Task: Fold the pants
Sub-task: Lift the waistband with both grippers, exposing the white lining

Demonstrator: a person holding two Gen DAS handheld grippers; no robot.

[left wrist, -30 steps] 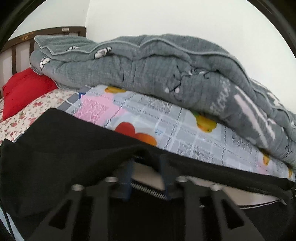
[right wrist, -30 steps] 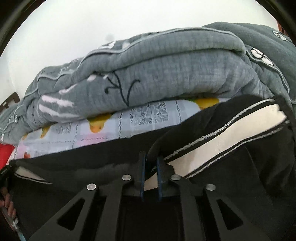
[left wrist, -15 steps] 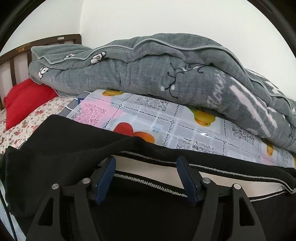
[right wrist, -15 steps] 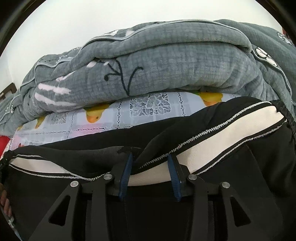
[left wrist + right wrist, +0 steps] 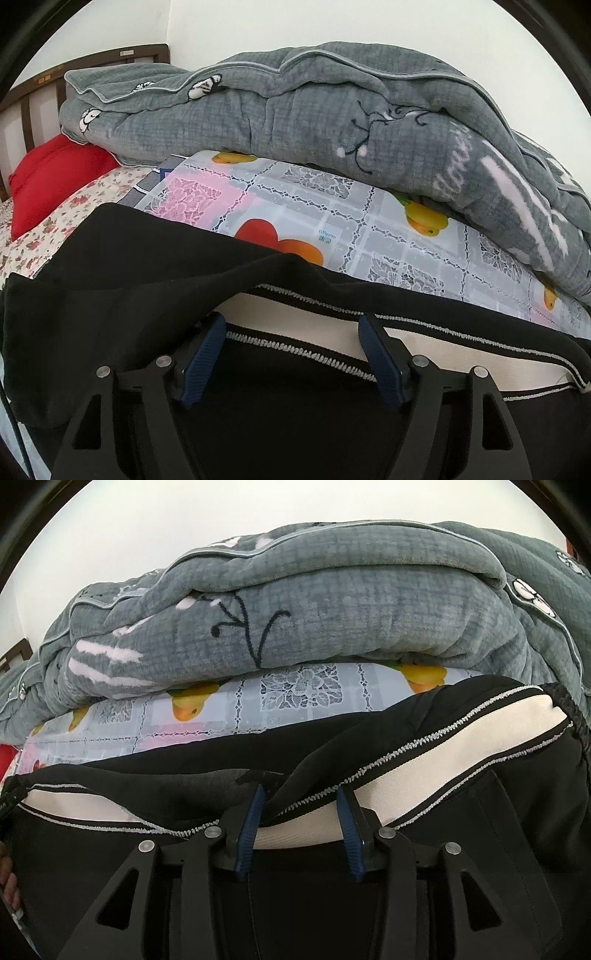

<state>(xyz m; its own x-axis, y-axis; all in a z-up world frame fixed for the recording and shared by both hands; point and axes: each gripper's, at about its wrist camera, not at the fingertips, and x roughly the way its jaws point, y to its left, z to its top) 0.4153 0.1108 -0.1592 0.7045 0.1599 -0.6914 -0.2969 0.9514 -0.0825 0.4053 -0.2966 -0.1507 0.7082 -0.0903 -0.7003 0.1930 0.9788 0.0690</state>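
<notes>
we have the black track pants [image 5: 122, 280] lying on the bed over the fruit-print plastic sheet [image 5: 332, 221], on the near side of the rolled grey blanket [image 5: 314, 122], which we take as our landmark. our left gripper [image 5: 291, 354] stands wide, its blue pads on either side of the white side stripe [image 5: 317, 328] and closed on nothing; our right gripper [image 5: 299, 825] is also spread, though a little narrower, straddling the same kind of stripe [image 5: 443, 771] where a black fold crosses it, and we cannot see it pinching any cloth. in the left view a layer of black fabric lies doubled over the stripe on the side away from the blanket's right end, and in the right view the gathered waistband [image 5: 576, 716] sits below the blanket's right end, with another stripe running off towards its left end. we judge that at least one fold is already laid, since two stripes and stacked layers show, and that both grippers are free of the cloth. what seems left is a further fold to shorten the bundle and some smoothing of the rumpled edge; how neat the far hems are we cannot tell. a red pillow [image 5: 55, 177] and a wooden headboard [image 5: 33, 99] lie beyond the blanket's left end.
</notes>
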